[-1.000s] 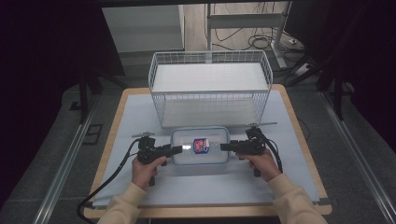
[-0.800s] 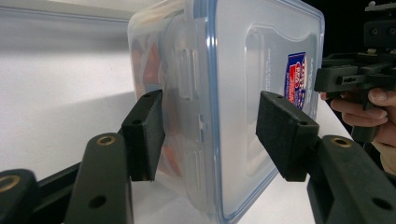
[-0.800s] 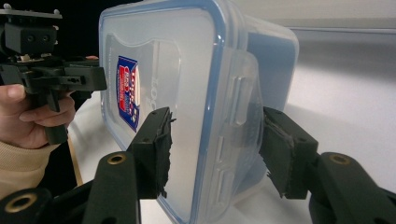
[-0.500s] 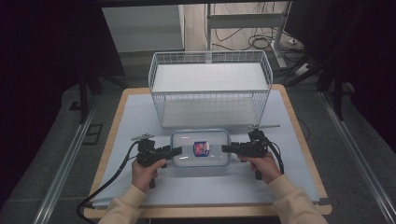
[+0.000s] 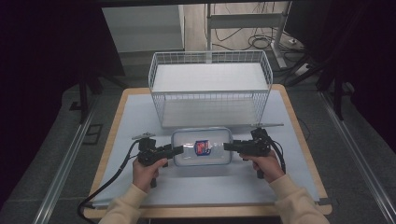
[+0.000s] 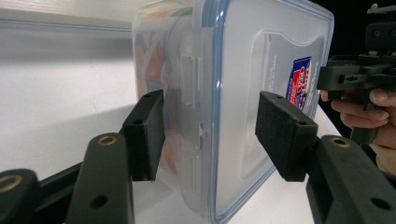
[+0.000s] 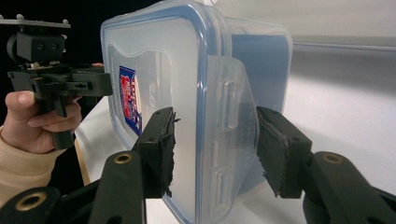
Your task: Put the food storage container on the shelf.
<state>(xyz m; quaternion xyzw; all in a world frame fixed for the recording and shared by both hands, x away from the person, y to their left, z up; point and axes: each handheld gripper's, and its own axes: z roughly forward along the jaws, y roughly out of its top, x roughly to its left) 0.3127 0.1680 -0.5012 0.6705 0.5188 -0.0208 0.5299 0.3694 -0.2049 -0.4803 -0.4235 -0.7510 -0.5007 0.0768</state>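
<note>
Pale counter (image 5: 140, 116) under dark surroundings, white wire basket (image 5: 210, 74) at the far side, clear lidded container (image 5: 201, 147) with a blue seal and a red-and-blue label lying just in front of the basket, between both hands. Left hand-held gripper (image 5: 177, 150) at the container's left end, right hand-held gripper (image 5: 229, 146) at its right end. Seen from the left gripper view, jaws parted around the end latch (image 6: 189, 79), pads (image 6: 149, 133) apart from the plastic, so nothing grasped. Same from the right gripper view: jaws spread astride the opposite latch flap (image 7: 231, 102), visible gaps on both sides, released. Likely risks from here: smooth plastic slipping out if closed only on the thin flap; a latch popping open under the squeeze and loosening the lid; uneven lift from the two ends tilting the container and shifting the coloured contents; a forward push knocking it against the basket.
</note>
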